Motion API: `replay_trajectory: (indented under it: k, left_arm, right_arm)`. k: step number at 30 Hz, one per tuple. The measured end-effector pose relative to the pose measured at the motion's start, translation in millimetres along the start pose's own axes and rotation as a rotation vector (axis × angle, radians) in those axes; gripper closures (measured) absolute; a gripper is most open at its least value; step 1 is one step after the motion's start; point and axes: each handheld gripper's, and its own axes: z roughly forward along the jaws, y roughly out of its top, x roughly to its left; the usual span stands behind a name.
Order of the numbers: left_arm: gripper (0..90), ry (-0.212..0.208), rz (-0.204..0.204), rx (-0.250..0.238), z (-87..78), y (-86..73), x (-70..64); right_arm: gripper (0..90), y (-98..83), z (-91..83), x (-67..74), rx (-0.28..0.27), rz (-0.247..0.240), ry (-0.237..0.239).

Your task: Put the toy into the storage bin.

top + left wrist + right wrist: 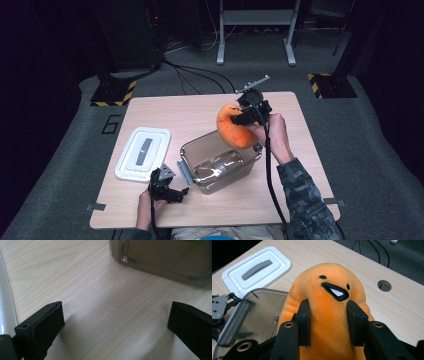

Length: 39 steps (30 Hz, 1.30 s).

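Plush toy (pixel 329 312) pinched between right gripper (pixel 329 323) jaws | apparently above container (pixel 220 162) | left gripper (pixel 115 325) jaws spread

Beside the smoky clear box (pixel 220 162), an orange plush toy (pixel 329 312) is showing a black stitched face, a white lid (pixel 143 153) is bearing a grey strip, and the table (pixel 200 107) is showing pale wood grain.

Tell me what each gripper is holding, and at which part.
The right gripper holds the orange plush toy by its body, just below the stitched face, above the clear container. The left gripper is open and holds nothing.
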Motion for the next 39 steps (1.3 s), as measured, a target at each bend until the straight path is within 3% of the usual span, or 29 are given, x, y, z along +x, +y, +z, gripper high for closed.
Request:
replay_trajectory:
  k: [10, 14, 25, 33, 39]
  left_arm:
    - [0.2, 0.001, 0.0, 0.004, -0.1, 0.2, 0.4]
    - [0.2, 0.001, 0.0, 0.0, 0.0, 0.0, 0.2]
    - [0.2, -0.001, -0.001, 0.009, -0.5, 0.3, 0.7]
    - [0.2, -0.003, -0.002, 0.01, -0.6, 0.4, 0.8]
    - [0.2, -0.003, -0.002, 0.01, -0.6, 0.4, 0.8]
  right_arm:
    - [60.5, -8.7, 12.9, 5.7, 0.025, 0.008, 0.024]
    - [60.5, -10.4, 17.5, 10.0, 0.037, -0.001, 0.008]
    - [60.2, -15.9, 31.7, 15.8, 0.07, 0.005, 0.02]
    - [59.7, -19.0, 37.2, 16.7, 0.077, 0.02, 0.036]
    - [58.8, -23.7, 38.6, 12.6, 0.068, 0.063, 0.056]
